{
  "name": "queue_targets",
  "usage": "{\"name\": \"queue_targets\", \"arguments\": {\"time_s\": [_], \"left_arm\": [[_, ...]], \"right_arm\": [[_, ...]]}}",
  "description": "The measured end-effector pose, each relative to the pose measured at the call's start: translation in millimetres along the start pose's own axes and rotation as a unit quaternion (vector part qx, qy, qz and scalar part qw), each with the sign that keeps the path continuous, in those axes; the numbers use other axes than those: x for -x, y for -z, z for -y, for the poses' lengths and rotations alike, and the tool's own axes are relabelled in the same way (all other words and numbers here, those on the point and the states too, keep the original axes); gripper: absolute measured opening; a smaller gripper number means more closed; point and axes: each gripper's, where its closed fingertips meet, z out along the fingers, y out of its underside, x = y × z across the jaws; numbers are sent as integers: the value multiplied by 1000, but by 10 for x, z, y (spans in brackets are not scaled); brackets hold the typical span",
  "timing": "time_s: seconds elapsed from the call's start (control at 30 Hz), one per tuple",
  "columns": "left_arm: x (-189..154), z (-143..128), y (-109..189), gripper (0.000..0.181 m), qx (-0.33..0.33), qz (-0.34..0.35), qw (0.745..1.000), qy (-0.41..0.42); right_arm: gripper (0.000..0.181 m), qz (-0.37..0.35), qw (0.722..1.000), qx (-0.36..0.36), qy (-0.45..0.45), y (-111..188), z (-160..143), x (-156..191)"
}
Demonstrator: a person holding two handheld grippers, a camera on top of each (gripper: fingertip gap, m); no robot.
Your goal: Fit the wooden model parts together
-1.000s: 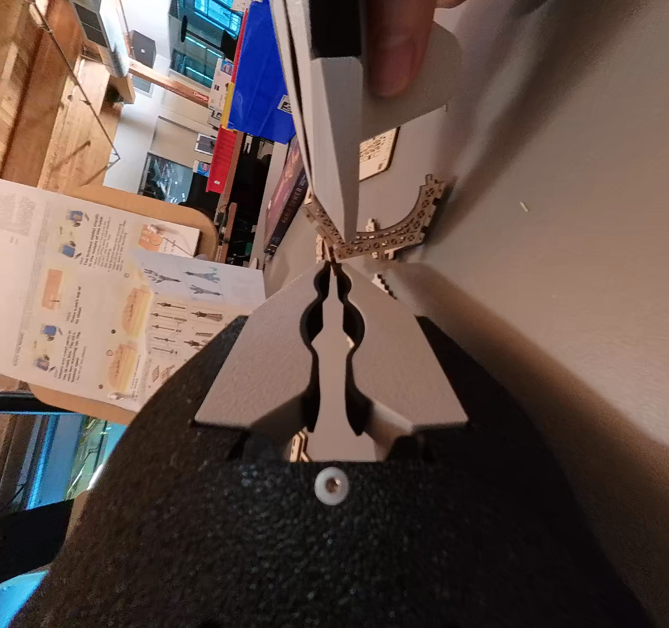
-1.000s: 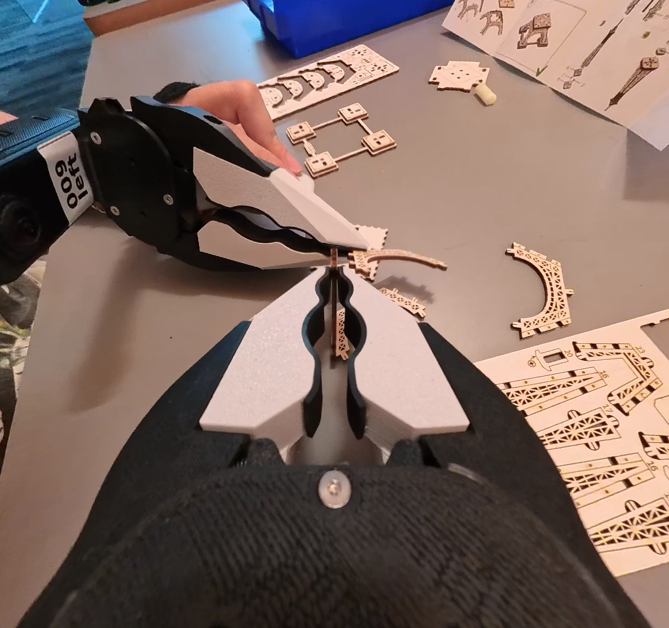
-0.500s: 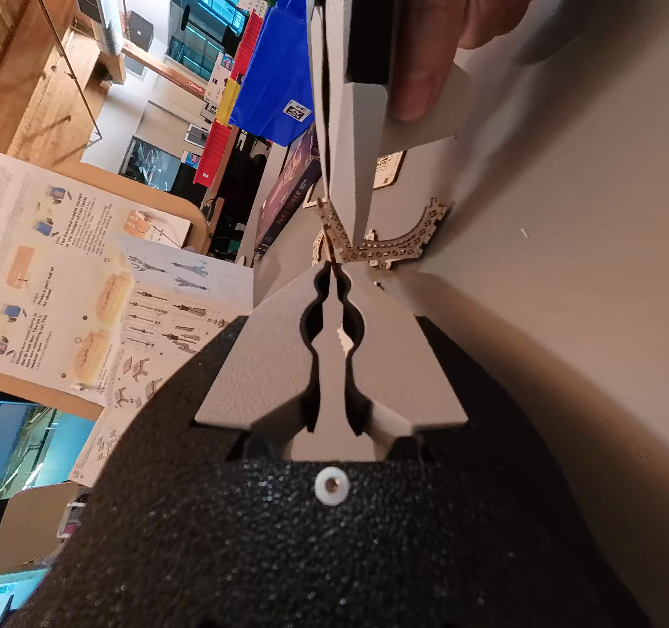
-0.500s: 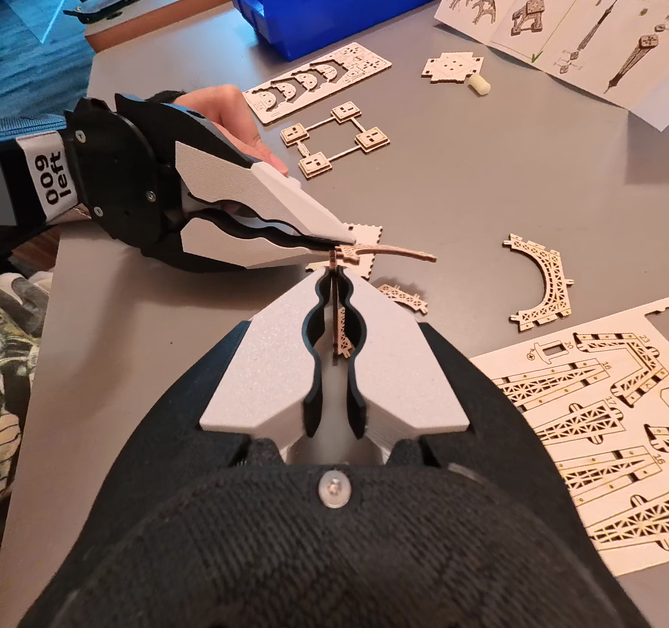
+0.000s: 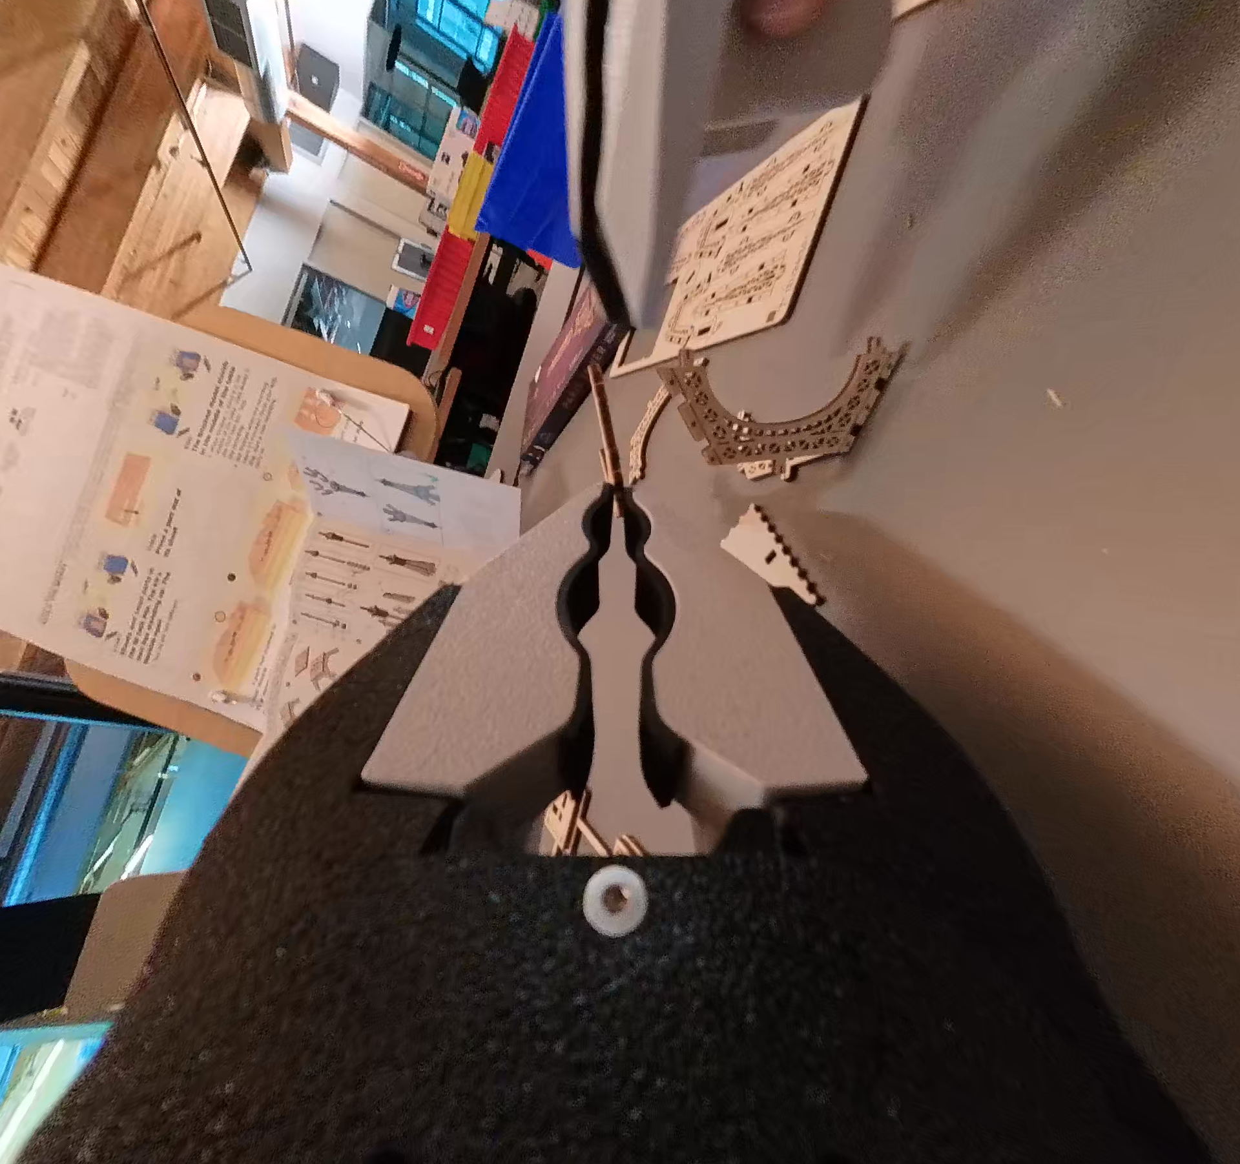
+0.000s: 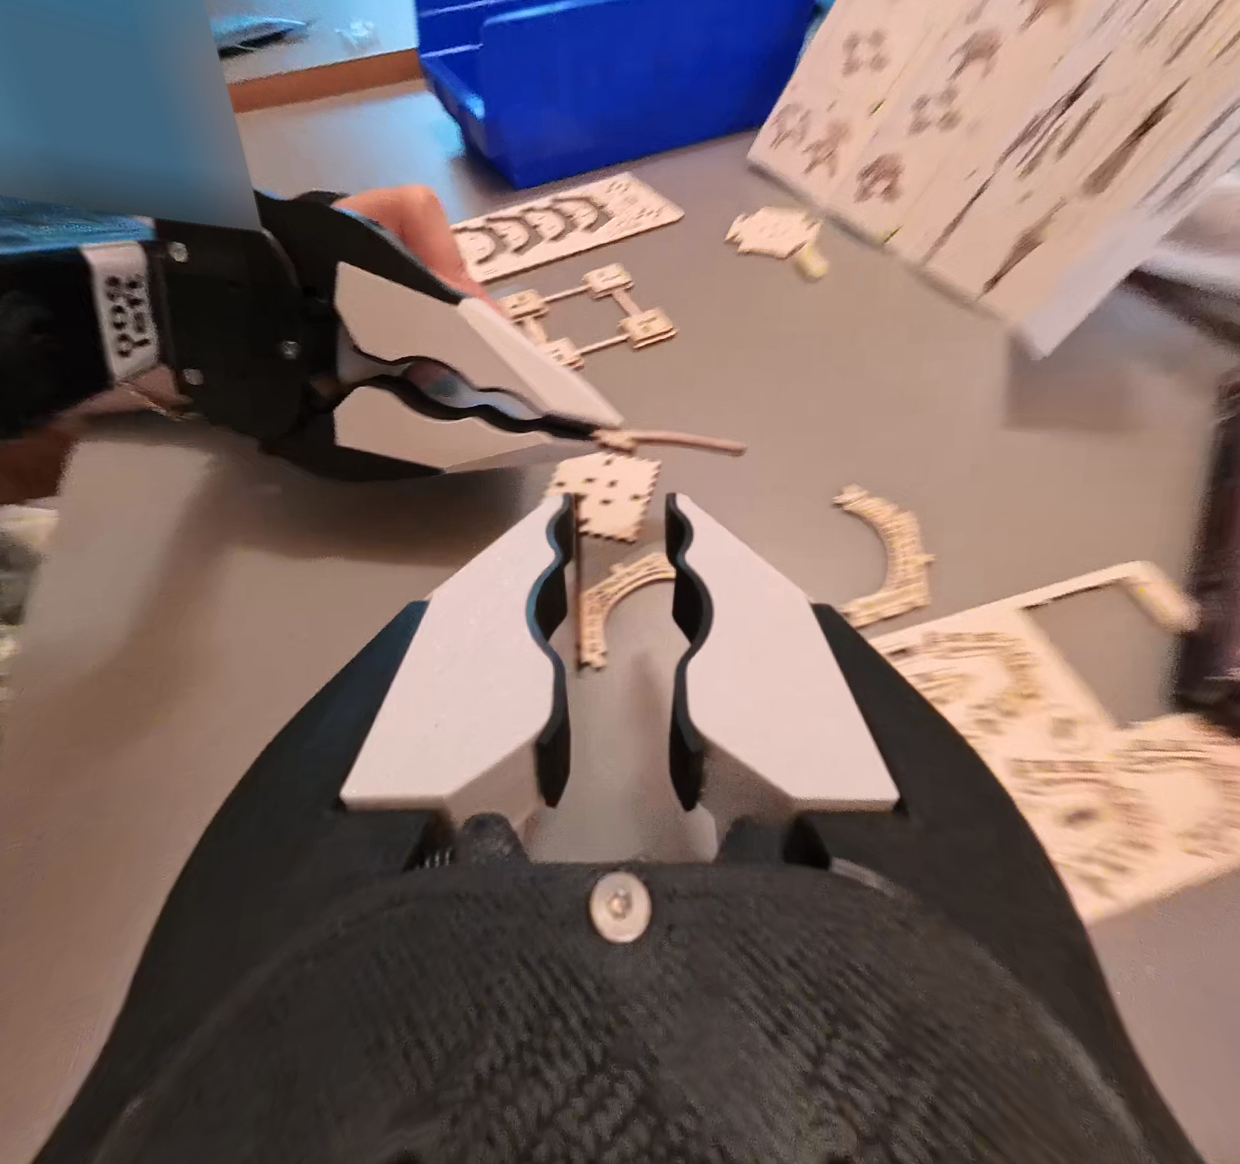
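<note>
Left wrist view: I've got the left hand-held gripper (image 5: pixel 618 500) rolled sideways along the table (image 5: pixel 1040 528), clamped on a thin wooden arch piece (image 5: pixel 606 427) edge-on. Half a second ago the other gripper met it at the tips; now it's pulled back.

Right wrist view: right hand-held gripper (image 6: pixel 621 507) now spread apart, a wooden arch (image 6: pixel 621 602) under it on the table; before, it was pinched on a piece. Left one holds its piece (image 6: pixel 671 444) level above the table.

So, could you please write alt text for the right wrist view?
The right gripper is open over a grey table, with a thin wooden piece against its left finger. Ahead, the left gripper is shut on a curved wooden arch piece; loose parts lie below.
</note>
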Motion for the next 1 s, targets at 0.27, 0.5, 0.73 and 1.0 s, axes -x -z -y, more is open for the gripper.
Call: {"name": "queue_targets", "arguments": {"time_s": [0.27, 0.5, 0.73, 1.0], "left_arm": [[2, 109, 61, 0, -36, -14, 999, 1], [-3, 126, 74, 0, -42, -13, 999, -9], [-96, 102, 103, 20, -62, -66, 996, -2], [-6, 208, 310, 30, -106, -302, 940, 119]], "right_arm": [[15, -102, 926, 28, 362, 56, 113, 45], [3, -122, 894, 39, 430, -15, 134, 104], [1, -160, 847, 79, 501, 31, 97, -4], [1, -165, 772, 136, 598, 57, 28, -5]]}}
